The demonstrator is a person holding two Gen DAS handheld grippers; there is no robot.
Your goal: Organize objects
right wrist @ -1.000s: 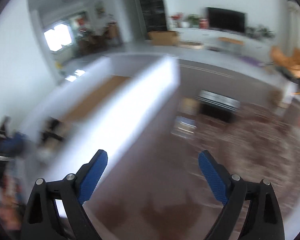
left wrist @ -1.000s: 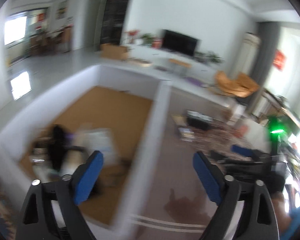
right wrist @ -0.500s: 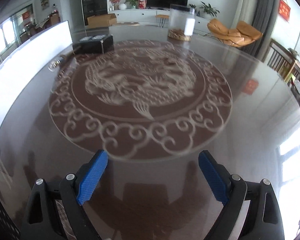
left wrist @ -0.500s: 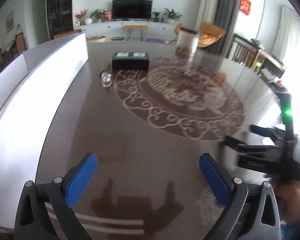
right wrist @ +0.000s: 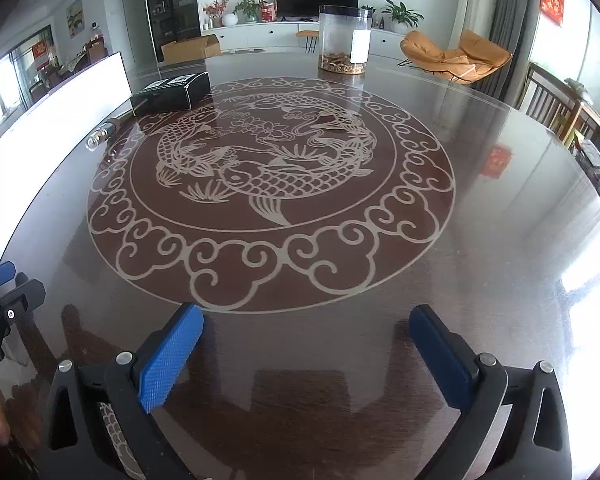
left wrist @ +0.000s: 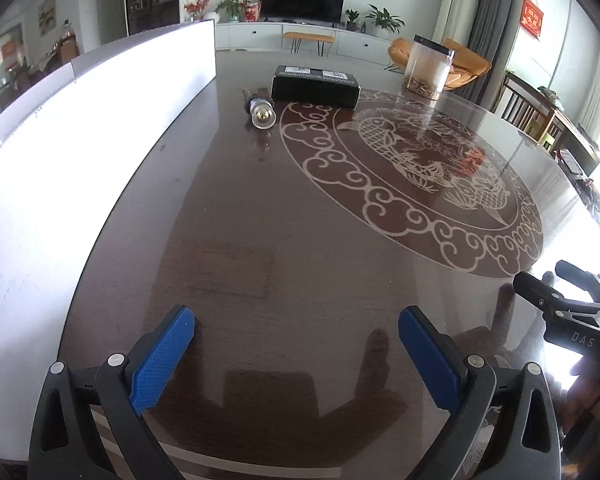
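Note:
A black box [left wrist: 315, 87] lies at the far side of the dark table [left wrist: 300, 248]; it also shows in the right wrist view [right wrist: 171, 94]. A small clear bottle [left wrist: 261, 111] lies on its side next to the box, also seen in the right wrist view [right wrist: 102, 135]. A tall clear jar [left wrist: 427, 67] with brown bits at its bottom stands farther right, upright in the right wrist view [right wrist: 343, 39]. My left gripper [left wrist: 296, 334] is open and empty near the table's near edge. My right gripper [right wrist: 306, 334] is open and empty too.
A tall white wall of a box [left wrist: 80, 152] runs along the table's left side. The table top [right wrist: 520, 240] is glossy with a carved fish medallion [right wrist: 268, 176]. The right gripper's body [left wrist: 572, 320] shows at the right of the left wrist view.
Both grippers have swung from the white box at the left to face the table, then steadied. Both stayed open and empty.

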